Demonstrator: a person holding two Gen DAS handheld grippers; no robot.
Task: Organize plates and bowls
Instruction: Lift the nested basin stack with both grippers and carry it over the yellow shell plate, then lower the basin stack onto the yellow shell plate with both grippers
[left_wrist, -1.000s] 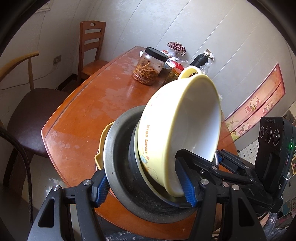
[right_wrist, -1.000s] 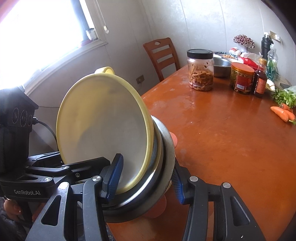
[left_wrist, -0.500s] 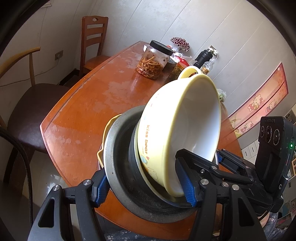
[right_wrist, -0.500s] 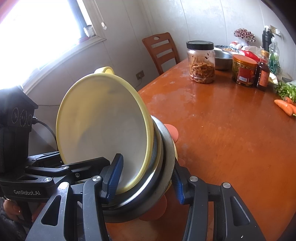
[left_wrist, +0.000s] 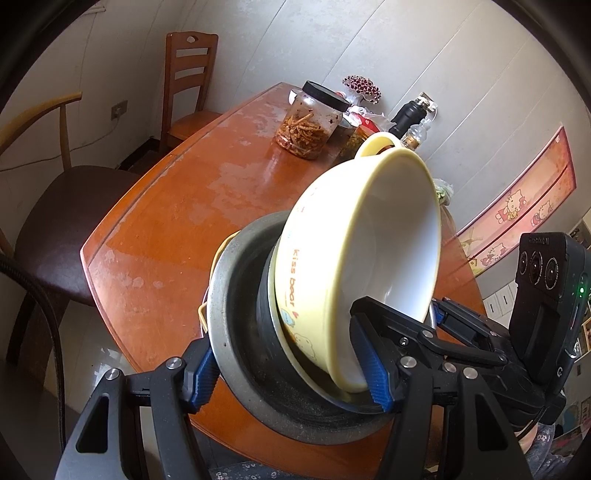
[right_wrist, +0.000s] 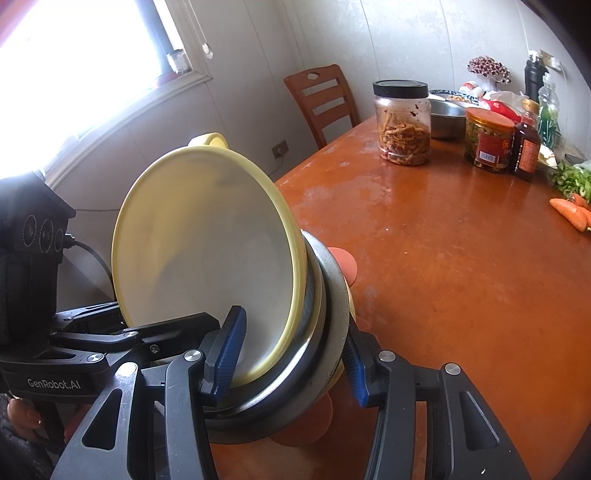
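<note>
A nested stack of bowls is held on edge above the near end of the orange table (left_wrist: 177, 229). Its top piece is a yellow "kiss bear" bowl (left_wrist: 332, 273) with a white inside (right_wrist: 207, 251). Under it sits a grey metal bowl (left_wrist: 240, 332), also in the right wrist view (right_wrist: 332, 295). A yellow rim (left_wrist: 207, 317) and an orange piece (right_wrist: 343, 264) peek out behind. My left gripper (left_wrist: 288, 373) is shut on the stack's rims. My right gripper (right_wrist: 291, 358) is shut on the same stack from the other side.
At the table's far end stand a jar of pickled strips (right_wrist: 402, 125), a red-labelled jar (right_wrist: 487, 146), a sauce bottle (right_wrist: 524, 151), a steel bowl (right_wrist: 443, 118) and bottles. Carrots (right_wrist: 570, 212) and greens lie at the right. Two chairs (left_wrist: 184, 81) stand left.
Both grippers have lifted the stack a little and drawn it back from the table's far end. Their hold on it is unchanged.
</note>
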